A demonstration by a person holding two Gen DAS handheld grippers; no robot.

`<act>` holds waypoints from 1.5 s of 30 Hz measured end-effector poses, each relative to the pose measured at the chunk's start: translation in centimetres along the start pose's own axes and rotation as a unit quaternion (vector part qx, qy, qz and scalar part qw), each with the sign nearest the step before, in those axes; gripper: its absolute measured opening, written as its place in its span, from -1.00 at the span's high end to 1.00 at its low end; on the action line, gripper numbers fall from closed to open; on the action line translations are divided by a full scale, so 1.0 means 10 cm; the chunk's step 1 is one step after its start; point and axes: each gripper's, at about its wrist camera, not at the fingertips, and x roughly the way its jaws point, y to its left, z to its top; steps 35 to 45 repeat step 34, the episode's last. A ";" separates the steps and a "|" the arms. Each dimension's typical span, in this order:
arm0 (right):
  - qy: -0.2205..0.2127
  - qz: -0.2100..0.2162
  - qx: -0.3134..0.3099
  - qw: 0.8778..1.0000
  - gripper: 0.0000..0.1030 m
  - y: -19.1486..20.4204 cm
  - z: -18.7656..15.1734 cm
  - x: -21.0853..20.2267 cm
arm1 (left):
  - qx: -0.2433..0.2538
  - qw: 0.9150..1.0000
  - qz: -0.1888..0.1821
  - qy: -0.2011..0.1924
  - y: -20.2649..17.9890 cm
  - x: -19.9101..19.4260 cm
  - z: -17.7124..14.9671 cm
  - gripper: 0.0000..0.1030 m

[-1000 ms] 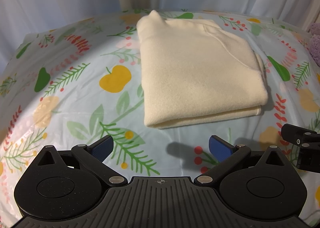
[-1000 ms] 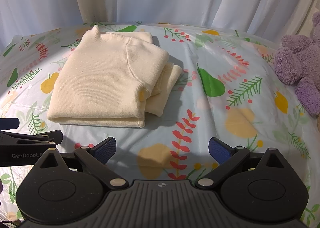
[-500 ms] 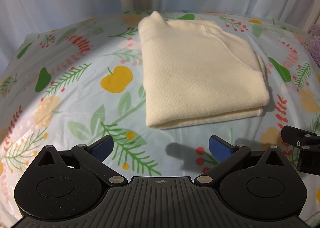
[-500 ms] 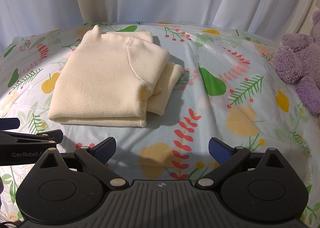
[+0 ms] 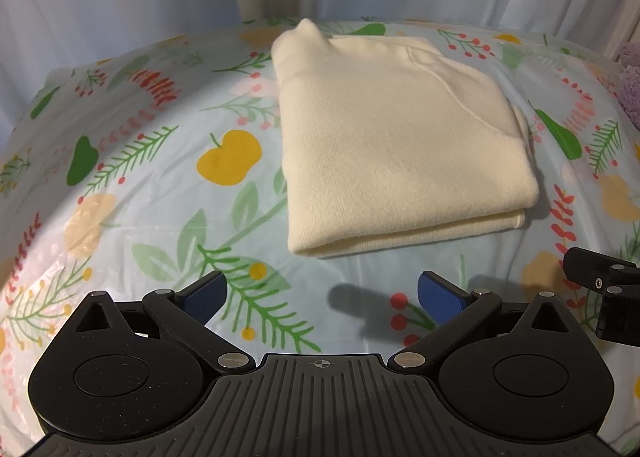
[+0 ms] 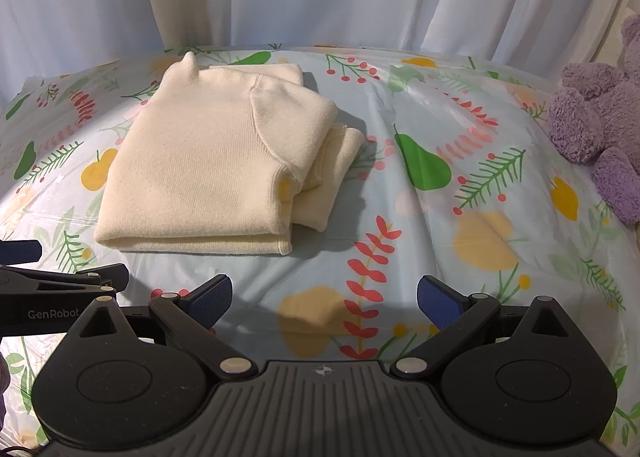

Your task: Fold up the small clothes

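Lying: cream sweater (image 5: 396,145) folded on floral desk (image 5: 152,193)
Left hand-held gripper (image 5: 322,297): spread, empty
Right hand-held gripper (image 6: 324,297): spread, empty

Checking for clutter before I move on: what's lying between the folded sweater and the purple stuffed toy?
Only bare patterned tablecloth, printed with a green pear, separates the sweater from the stuffed toy. The right wrist view shows it.

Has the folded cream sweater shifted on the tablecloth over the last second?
No. The folded cream sweater keeps its place beside the yellow apple print; only the camera view drifts slightly.
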 end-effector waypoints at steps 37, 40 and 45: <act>-0.005 -0.001 0.001 1.000 -0.92 0.03 -0.03 -0.03 | 0.010 1.000 0.002 -0.006 0.00 -0.04 -0.03 -1.00; -0.005 -0.001 0.001 1.000 -0.92 0.03 -0.03 -0.03 | 0.010 1.000 0.002 -0.006 0.00 -0.04 -0.03 -1.00; -0.005 -0.001 0.001 1.000 -0.92 0.03 -0.03 -0.03 | 0.010 1.000 0.002 -0.006 0.00 -0.04 -0.03 -1.00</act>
